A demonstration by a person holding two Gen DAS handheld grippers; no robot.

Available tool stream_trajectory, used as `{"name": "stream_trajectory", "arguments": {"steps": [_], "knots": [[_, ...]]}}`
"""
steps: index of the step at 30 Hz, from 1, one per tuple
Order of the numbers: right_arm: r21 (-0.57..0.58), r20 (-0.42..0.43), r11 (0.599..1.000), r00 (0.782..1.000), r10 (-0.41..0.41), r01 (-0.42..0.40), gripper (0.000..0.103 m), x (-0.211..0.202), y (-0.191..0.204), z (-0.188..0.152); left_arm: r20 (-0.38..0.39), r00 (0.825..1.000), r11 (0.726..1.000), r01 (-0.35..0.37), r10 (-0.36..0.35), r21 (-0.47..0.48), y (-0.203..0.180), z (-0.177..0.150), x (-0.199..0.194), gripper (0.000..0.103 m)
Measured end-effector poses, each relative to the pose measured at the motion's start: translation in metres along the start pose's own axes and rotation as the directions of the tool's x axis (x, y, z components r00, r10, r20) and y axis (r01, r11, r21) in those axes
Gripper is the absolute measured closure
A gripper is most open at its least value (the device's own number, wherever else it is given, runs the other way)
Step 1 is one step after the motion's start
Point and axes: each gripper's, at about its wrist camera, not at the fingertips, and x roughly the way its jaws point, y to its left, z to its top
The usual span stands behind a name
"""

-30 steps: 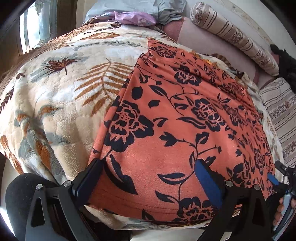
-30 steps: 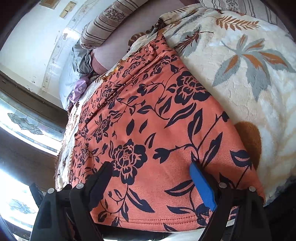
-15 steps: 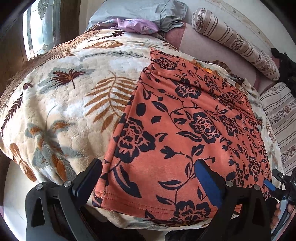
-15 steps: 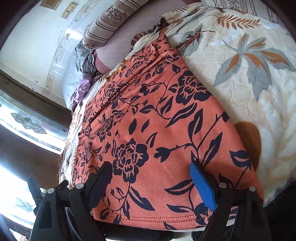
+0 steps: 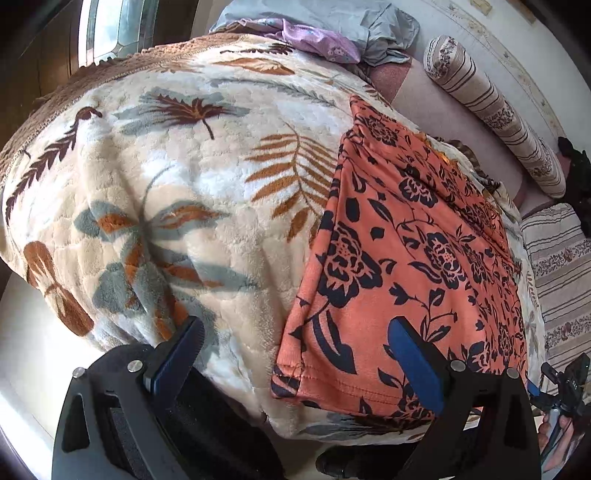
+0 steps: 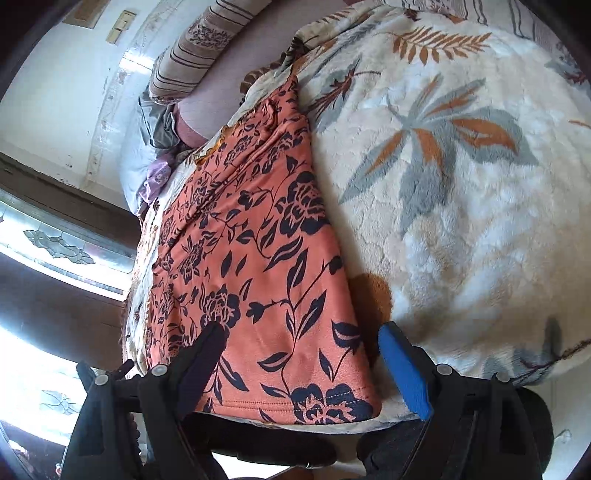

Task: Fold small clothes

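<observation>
An orange garment with a black flower print (image 5: 413, 258) lies spread flat on a cream leaf-patterned blanket (image 5: 177, 206), its hem along the near bed edge. My left gripper (image 5: 295, 358) is open above the garment's near left corner, one finger over the blanket and the blue-padded one over the cloth. In the right wrist view the same garment (image 6: 251, 280) fills the left half. My right gripper (image 6: 303, 363) is open just above its near right corner, nothing pinched. The right gripper (image 5: 565, 384), held by a hand, also shows at the left wrist view's far right edge.
A striped bolster (image 5: 495, 110) lies along the wall at the far side. Grey and purple clothes (image 5: 332, 33) are heaped at the bed's far end by a window (image 5: 118, 26). A striped cushion (image 5: 557, 280) sits right of the garment. The blanket drops off at the near edge.
Both grippers have moved apart along the hem: the left one slid left, the right one slid right, from the middle of the cloth to its two near corners. The garment stayed flat.
</observation>
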Motion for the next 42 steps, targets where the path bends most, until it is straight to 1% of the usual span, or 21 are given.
{"name": "stream_trajectory", "arguments": {"steps": [1, 2, 3, 5, 6, 7, 9, 10, 11, 12, 17, 23, 26, 29, 32, 34, 36, 37, 38, 39, 42], "knots": [[-0.007, -0.015, 1.0, 1.0, 0.016, -0.016, 0.024, 0.003, 0.003, -0.005, -0.013, 1.0, 1.0, 0.005, -0.004, 0.005, 0.0, -0.004, 0.002, 0.004], [-0.016, -0.023, 1.0, 1.0, 0.012, -0.012, 0.039, 0.005, 0.004, -0.007, -0.02, 1.0, 1.0, 0.011, -0.011, 0.015, -0.001, -0.007, 0.002, 0.004], [-0.016, -0.024, 1.0, 1.0, 0.002, -0.002, 0.043, 0.006, 0.004, -0.008, -0.025, 1.0, 1.0, 0.009, -0.009, 0.03, -0.002, -0.01, 0.002, 0.004], [0.001, -0.025, 1.0, 1.0, -0.012, 0.013, 0.047, 0.009, -0.001, -0.009, -0.031, 0.999, 0.998, -0.013, 0.015, 0.063, -0.004, -0.013, 0.004, 0.004], [0.009, -0.027, 1.0, 0.999, -0.025, 0.026, 0.046, 0.01, -0.004, -0.009, -0.038, 0.999, 0.997, -0.015, 0.018, 0.071, -0.004, -0.013, 0.005, 0.004], [0.017, -0.027, 1.0, 1.0, -0.014, 0.015, 0.047, 0.011, -0.006, -0.009, -0.047, 0.999, 0.998, -0.009, 0.012, 0.068, -0.002, -0.013, 0.007, 0.006], [0.021, -0.028, 1.0, 1.0, -0.002, 0.002, 0.045, 0.011, -0.007, -0.008, -0.078, 0.997, 0.999, 0.006, -0.003, 0.044, 0.002, -0.013, 0.012, 0.022], [0.018, -0.029, 1.0, 1.0, 0.003, -0.002, 0.045, 0.01, -0.009, -0.008, -0.098, 0.995, 0.999, 0.007, -0.003, 0.039, 0.004, -0.014, 0.016, 0.037], [0.013, -0.028, 1.0, 1.0, 0.007, -0.007, 0.045, 0.011, -0.01, -0.008, -0.103, 0.994, 0.999, -0.018, 0.023, 0.048, 0.004, -0.015, 0.017, 0.042], [0.015, -0.027, 1.0, 1.0, 0.014, -0.014, 0.045, 0.011, -0.011, -0.008, -0.101, 0.994, 0.998, -0.025, 0.031, 0.061, 0.003, -0.015, 0.017, 0.043], [0.031, -0.026, 0.999, 0.999, 0.039, -0.038, 0.045, 0.01, -0.015, -0.008, -0.062, 0.998, 0.994, -0.005, 0.012, 0.109, -0.007, -0.014, 0.004, 0.044], [0.031, -0.046, 0.999, 0.998, 0.039, -0.038, 0.045, 0.011, -0.015, -0.007, -0.079, 0.996, 0.991, -0.021, 0.032, 0.133, -0.011, -0.013, 0.016, 0.044], [0.032, -0.05, 0.998, 0.998, 0.047, -0.045, 0.045, 0.01, -0.016, -0.007, -0.034, 0.999, 0.993, -0.005, 0.009, 0.119, -0.013, -0.013, -0.005, 0.045], [0.047, -0.044, 0.997, 0.997, 0.059, -0.057, 0.045, 0.011, -0.018, -0.008, 0.051, 0.999, 0.991, -0.002, -0.004, 0.135, -0.014, -0.012, -0.032, 0.044], [0.048, -0.047, 0.997, 0.997, 0.058, -0.056, 0.044, 0.012, -0.018, -0.007, 0.067, 0.996, 0.986, 0.045, -0.057, 0.163, -0.02, -0.002, -0.037, 0.042], [0.043, -0.051, 0.998, 0.997, 0.058, -0.056, 0.041, 0.013, -0.016, -0.007, 0.06, 0.997, 0.985, 0.047, -0.058, 0.168, -0.024, 0.006, -0.025, 0.038], [0.038, -0.053, 0.998, 0.997, 0.052, -0.05, 0.04, 0.014, -0.014, -0.007, -0.012, 0.999, 0.985, 0.05, -0.049, 0.162, -0.025, 0.009, 0.004, 0.037], [0.037, -0.053, 0.998, 0.997, 0.051, -0.049, 0.04, 0.013, -0.014, -0.007, -0.052, 0.998, 0.988, 0.033, -0.025, 0.149, -0.023, 0.007, 0.018, 0.038], [0.038, -0.055, 0.998, 0.997, 0.052, -0.05, 0.04, 0.013, -0.014, -0.007, -0.066, 0.998, 0.989, 0.02, -0.011, 0.146, -0.02, 0.003, 0.025, 0.039], [0.039, -0.057, 0.998, 0.997, 0.054, -0.051, 0.04, 0.013, -0.014, -0.007, -0.034, 0.999, 0.985, 0.016, -0.011, 0.171, -0.022, 0.0, 0.023, 0.039], [0.016, -0.073, 0.999, 0.996, 0.043, -0.042, 0.04, 0.013, -0.008, -0.008, -0.045, 0.999, 0.975, 0.007, 0.003, 0.223, -0.025, -0.009, 0.02, 0.039]]}}
